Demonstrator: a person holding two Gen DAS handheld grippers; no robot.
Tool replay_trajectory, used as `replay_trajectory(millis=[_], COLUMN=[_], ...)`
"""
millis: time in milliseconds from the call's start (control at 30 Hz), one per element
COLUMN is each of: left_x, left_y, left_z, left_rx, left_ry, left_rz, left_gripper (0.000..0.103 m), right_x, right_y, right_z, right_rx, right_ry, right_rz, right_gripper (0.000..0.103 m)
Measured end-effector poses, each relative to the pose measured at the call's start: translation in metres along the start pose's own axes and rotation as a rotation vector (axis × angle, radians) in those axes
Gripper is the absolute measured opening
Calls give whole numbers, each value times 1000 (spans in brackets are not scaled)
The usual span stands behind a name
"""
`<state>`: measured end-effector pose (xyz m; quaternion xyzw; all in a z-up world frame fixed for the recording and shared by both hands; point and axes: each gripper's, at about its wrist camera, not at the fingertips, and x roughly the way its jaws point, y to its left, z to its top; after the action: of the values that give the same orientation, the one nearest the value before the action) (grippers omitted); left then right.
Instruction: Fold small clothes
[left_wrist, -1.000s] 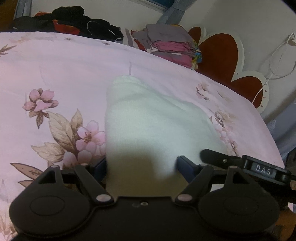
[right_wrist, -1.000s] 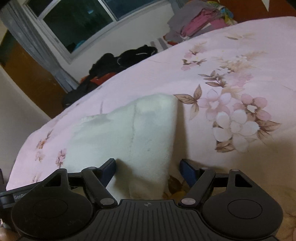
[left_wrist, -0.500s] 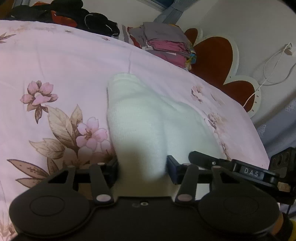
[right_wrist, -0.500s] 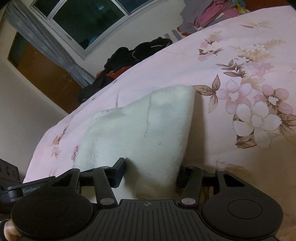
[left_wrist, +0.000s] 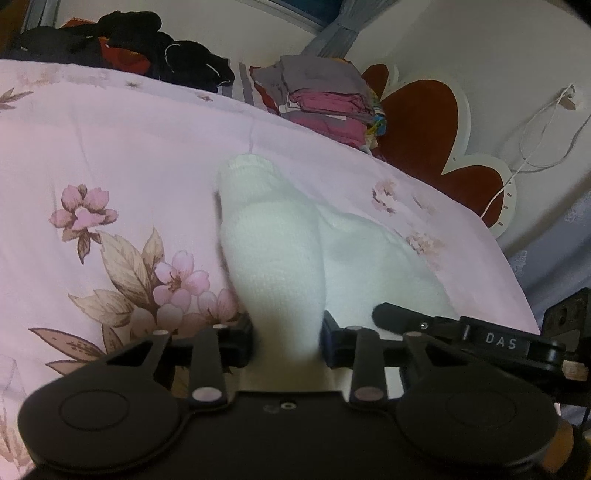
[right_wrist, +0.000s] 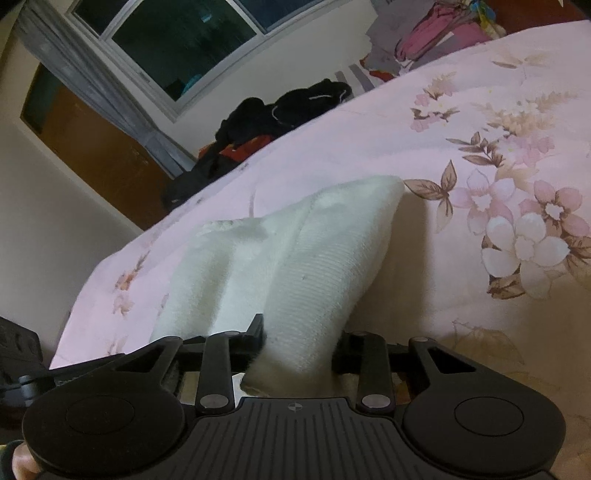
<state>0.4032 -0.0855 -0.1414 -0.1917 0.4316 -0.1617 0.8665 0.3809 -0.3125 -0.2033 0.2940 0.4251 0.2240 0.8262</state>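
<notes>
A small white knit garment (left_wrist: 280, 251) lies on the pink flowered bedspread (left_wrist: 110, 147). In the left wrist view my left gripper (left_wrist: 286, 332) has its jaws closing on the garment's near edge. The fabric fills the gap and rises in a ridge between the pads. In the right wrist view the same white garment (right_wrist: 295, 258) is bunched between the jaws of my right gripper (right_wrist: 301, 339), which are closing too, pads pressed into the ribbed fabric. Part of the right gripper's black body (left_wrist: 498, 339) shows beside the garment in the left wrist view.
A stack of folded pink and grey clothes (left_wrist: 325, 103) and a heap of dark clothes (left_wrist: 147, 44) lie at the far side of the bed. A red and white headboard (left_wrist: 417, 125) with a white cable (left_wrist: 535, 147) stands to the right, where the bed ends.
Both pairs of jaws have narrowed from wide apart onto the garment's near edge. The fabric, flat before, is now gathered into a raised fold in each gripper.
</notes>
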Motion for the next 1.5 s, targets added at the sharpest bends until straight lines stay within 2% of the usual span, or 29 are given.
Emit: replay_trajectory(millis=[400,633,900,1133,1333,1500], left_x=[-49,-100,-174,-228,-251,-254], left_y=[-2,28,116,208,268,303], left_z=[4,7,17,29,40,50], left_rx=[51,66,63,57,28,16], left_ry=[-55,-94,-108,-107,-111,-117], left_rz=[29,52,28,43,73,87], left_gripper=[33,33,33,33,33,33], right_x=[-11,1,35,96,150,189], right_y=[52,111,215,307,361,385], right_z=[-5,-27,-75,-118,-138,-141], right_rx=[-6,-12,-15,-13,-18,-45], right_ry=[-28,-25,-42,-33,-5,6], right_rz=[59,96,92,101,121,117], right_gripper=[32,33,33,33,33,33])
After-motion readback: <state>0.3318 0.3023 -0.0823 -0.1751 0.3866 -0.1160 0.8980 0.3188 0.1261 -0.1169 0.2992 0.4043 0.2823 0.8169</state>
